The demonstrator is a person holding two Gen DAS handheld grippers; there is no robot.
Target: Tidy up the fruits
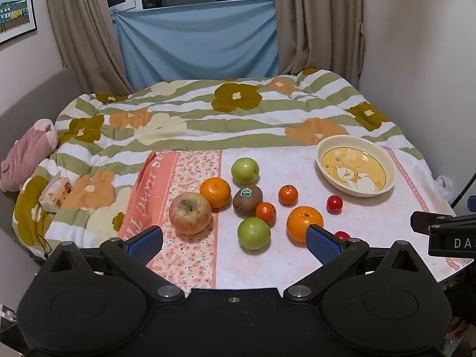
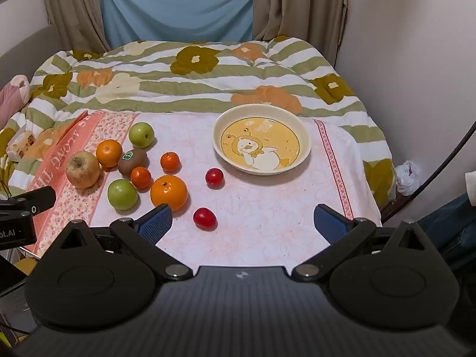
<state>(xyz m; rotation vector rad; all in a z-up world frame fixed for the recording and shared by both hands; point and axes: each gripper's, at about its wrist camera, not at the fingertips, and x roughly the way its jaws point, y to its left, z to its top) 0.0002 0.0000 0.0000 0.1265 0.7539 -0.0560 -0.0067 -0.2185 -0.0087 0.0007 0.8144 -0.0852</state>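
At about ten o'clock from the empty plate (image 2: 303, 145), the fruits (image 2: 139, 163) lie loose on the worktop (image 2: 267, 223). Left gripper (image 1: 235, 239) and right gripper (image 2: 242, 223) hover with jaws apart, holding nothing. No fruit is plated yet; the next move likely calls for closing on the nearest red fruit (image 2: 204, 218).

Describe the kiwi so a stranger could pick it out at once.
Start at the duck-print bowl on the pink floral cloth, then look left to the cluster of fruit. The kiwi sits mid-cluster, between a large orange and a small tangerine. It alone is fuzzy brown, with a green sticker.
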